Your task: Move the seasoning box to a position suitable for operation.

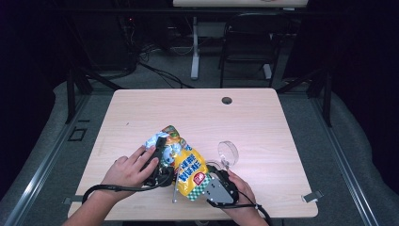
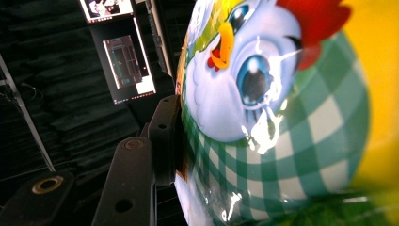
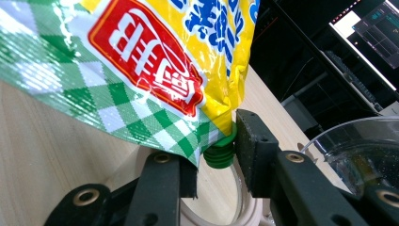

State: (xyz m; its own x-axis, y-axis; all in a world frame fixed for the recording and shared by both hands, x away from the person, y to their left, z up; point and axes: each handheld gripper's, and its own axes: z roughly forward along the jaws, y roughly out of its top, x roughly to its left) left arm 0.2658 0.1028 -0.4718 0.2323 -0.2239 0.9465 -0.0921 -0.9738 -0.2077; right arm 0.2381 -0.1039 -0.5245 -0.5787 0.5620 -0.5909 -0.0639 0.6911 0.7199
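Now we hold the yellow chicken-print pouch (image 1: 184,162) tilted above the table (image 1: 141,108), left gripper (image 1: 160,160) clamped on its upper end, right gripper (image 3: 216,155) pinching its green spout (image 3: 220,151) between both jaws, clear bowl (image 1: 228,152) just beyond.

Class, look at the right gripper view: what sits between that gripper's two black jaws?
The green spout of the yellow pouch sits between the jaws of the right gripper, over a clear dish's rim.

Left tool (image 1: 162,162) jaws partly spread, right tool (image 1: 217,181) jaws half-spread, both hands low, close together.
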